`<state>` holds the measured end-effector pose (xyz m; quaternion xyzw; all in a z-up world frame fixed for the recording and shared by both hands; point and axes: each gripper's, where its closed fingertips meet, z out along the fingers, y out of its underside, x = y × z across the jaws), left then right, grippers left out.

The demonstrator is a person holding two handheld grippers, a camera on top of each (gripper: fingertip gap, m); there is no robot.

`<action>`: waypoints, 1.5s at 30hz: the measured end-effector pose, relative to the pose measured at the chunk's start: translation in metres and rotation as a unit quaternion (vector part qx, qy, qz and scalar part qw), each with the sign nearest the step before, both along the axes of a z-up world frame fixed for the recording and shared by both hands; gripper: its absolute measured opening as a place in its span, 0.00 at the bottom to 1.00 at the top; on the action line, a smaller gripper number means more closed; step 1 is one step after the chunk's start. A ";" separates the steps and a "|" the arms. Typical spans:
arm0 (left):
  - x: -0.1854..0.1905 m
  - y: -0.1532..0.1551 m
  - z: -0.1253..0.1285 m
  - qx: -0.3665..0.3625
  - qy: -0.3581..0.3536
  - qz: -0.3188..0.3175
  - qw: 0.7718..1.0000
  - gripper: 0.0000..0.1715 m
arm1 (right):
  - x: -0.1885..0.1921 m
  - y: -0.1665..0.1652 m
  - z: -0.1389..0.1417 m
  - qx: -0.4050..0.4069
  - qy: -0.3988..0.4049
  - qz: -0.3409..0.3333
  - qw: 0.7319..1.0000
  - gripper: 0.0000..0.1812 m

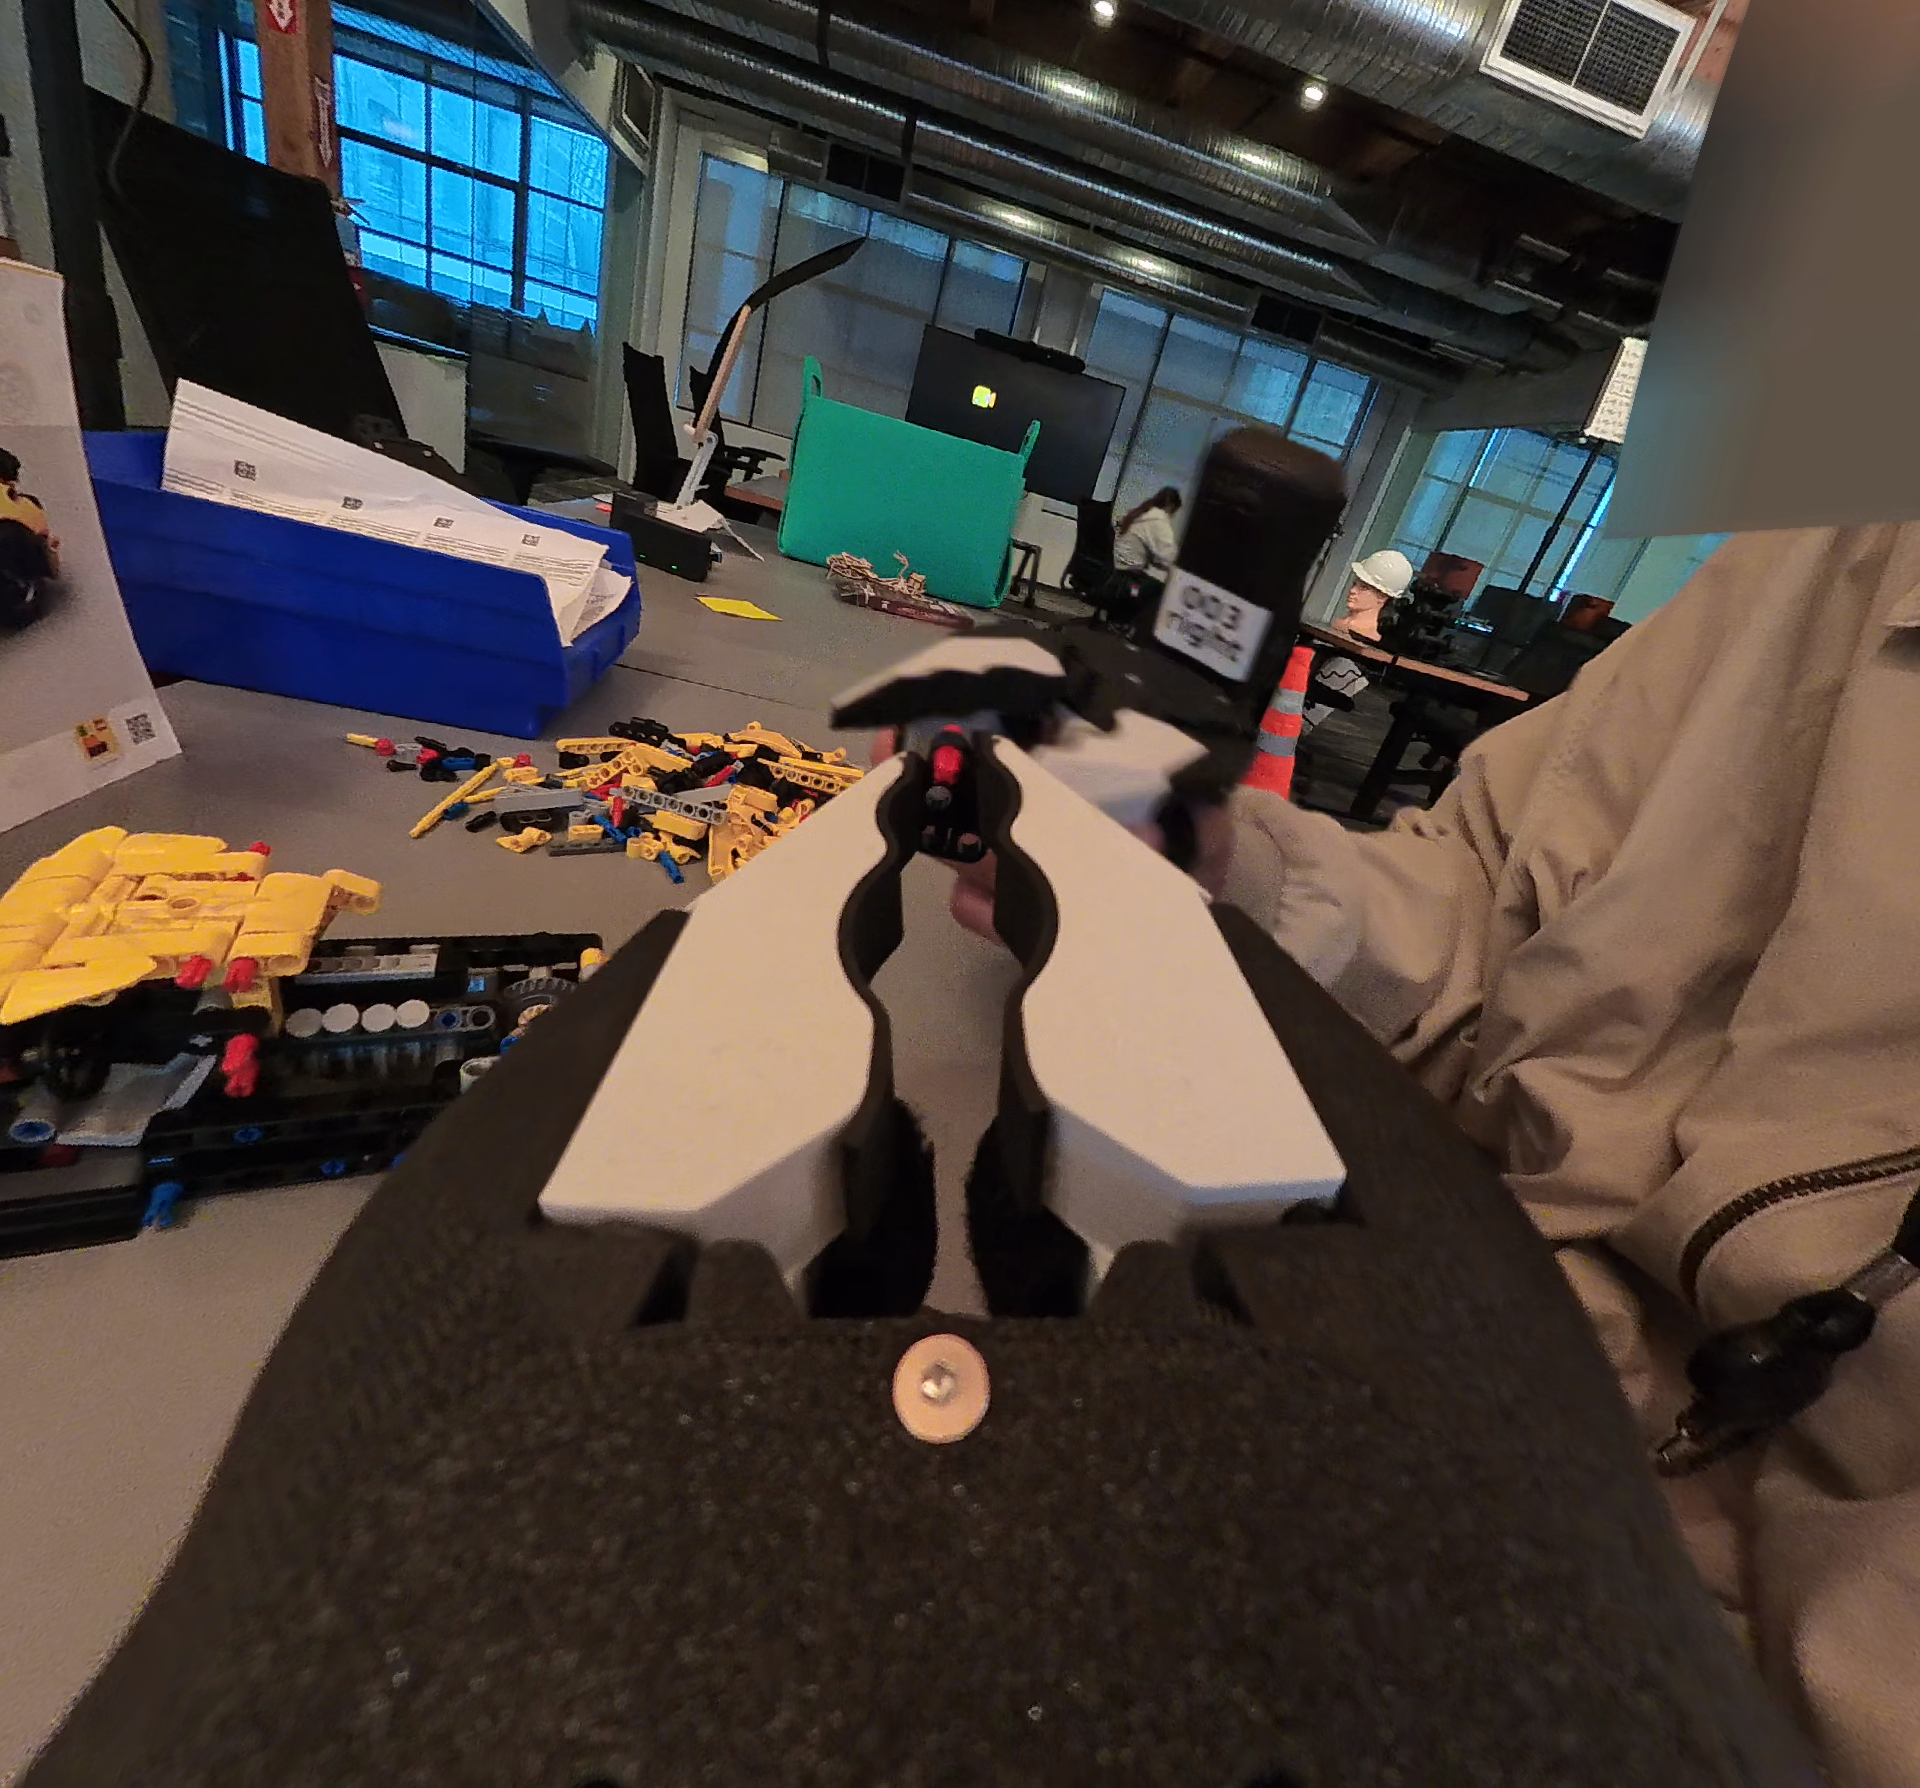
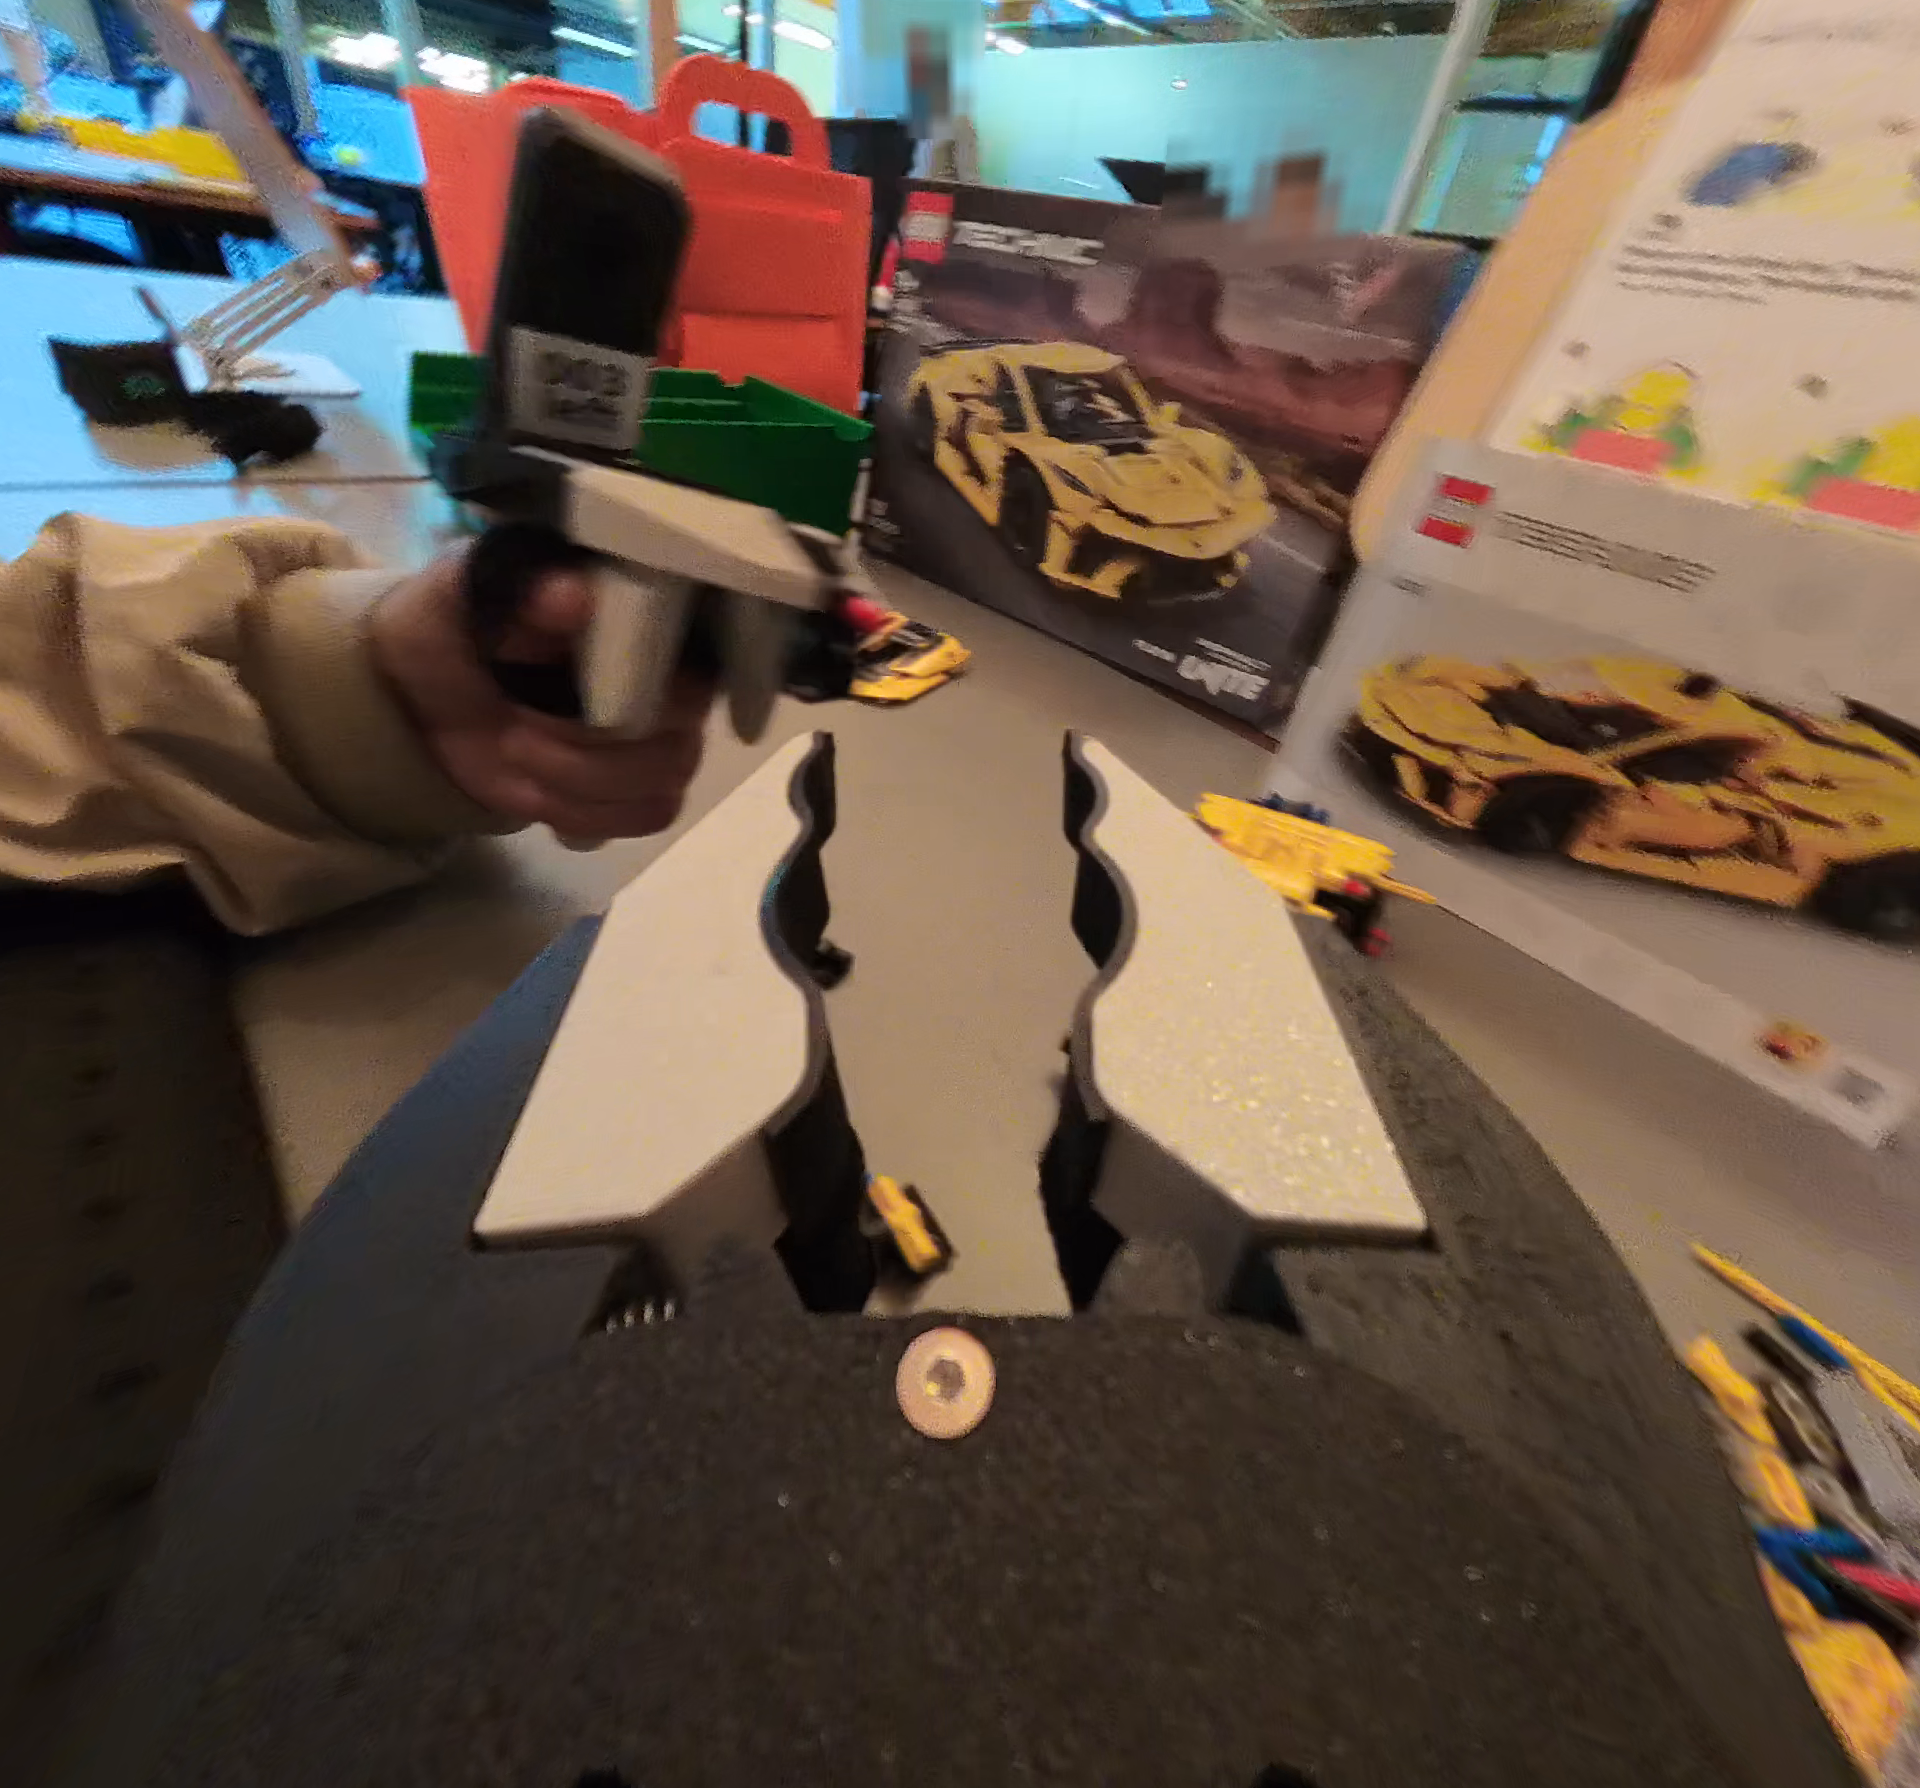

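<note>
The left gripper has its fingers clamped on a small black building piece with a red pin, held up above the grey desk; only the piece's narrow front shows between the dark pads, and its full shape is hidden. In the right wrist view that same gripper appears blurred, gripped by a hand in a beige sleeve, with a bit of red and black at its tip. The right gripper has its fingers well apart with nothing between them, only bare desk behind the gap; in the left wrist view it sits just behind the held piece, smeared by motion, so whether it touches the piece cannot be told. A tiny yellow-and-black piece shows near the base of the right gripper's fingers. A loose heap of yellow, black and grey parts lies toward the middle of the desk, and a partly built yellow and black model is cut off by the left edge of the left wrist view. A blue bin holding printed sheets stands toward the far side of the desk. A kit box picturing a yellow car stands upright toward the far edge, beside a blurred, propped-up instruction booklet.
</note>
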<state>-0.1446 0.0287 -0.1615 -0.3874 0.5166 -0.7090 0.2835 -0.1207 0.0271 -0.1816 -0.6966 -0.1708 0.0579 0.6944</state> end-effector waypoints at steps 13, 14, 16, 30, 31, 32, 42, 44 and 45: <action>0.022 -0.002 0.005 -0.184 0.024 0.012 0.983 0.06 | -0.009 0.005 0.013 0.089 -0.140 -0.146 0.975 0.21; 0.022 -0.004 0.005 -0.198 0.025 0.000 0.980 0.05 | -0.006 0.004 0.015 0.094 -0.141 -0.155 0.973 0.18; 0.024 -0.005 0.003 -0.223 0.033 -0.010 0.974 0.06 | -0.001 0.004 0.015 0.092 -0.135 -0.162 0.973 0.14; 0.027 -0.008 -0.007 -0.175 0.055 0.017 0.983 0.06 | 0.003 0.007 0.008 0.068 -0.148 -0.154 0.974 0.09; 0.028 -0.008 -0.007 -0.174 0.054 0.018 0.983 0.05 | 0.001 0.007 0.006 0.063 -0.145 -0.148 0.976 0.07; 0.027 -0.009 -0.007 -0.171 0.052 0.014 0.984 0.06 | 0.001 0.006 0.007 0.065 -0.143 -0.145 0.977 0.07; 0.026 -0.013 -0.002 -0.161 0.052 0.011 0.986 0.05 | -0.003 0.003 0.010 0.066 -0.116 -0.120 0.984 0.04; 0.028 -0.010 -0.005 -0.157 0.064 0.016 0.985 0.05 | -0.002 0.005 0.008 0.059 -0.119 -0.125 0.983 0.04; 0.028 -0.007 -0.007 -0.156 0.071 0.019 0.985 0.06 | 0.000 0.007 0.005 0.049 -0.113 -0.129 0.984 0.04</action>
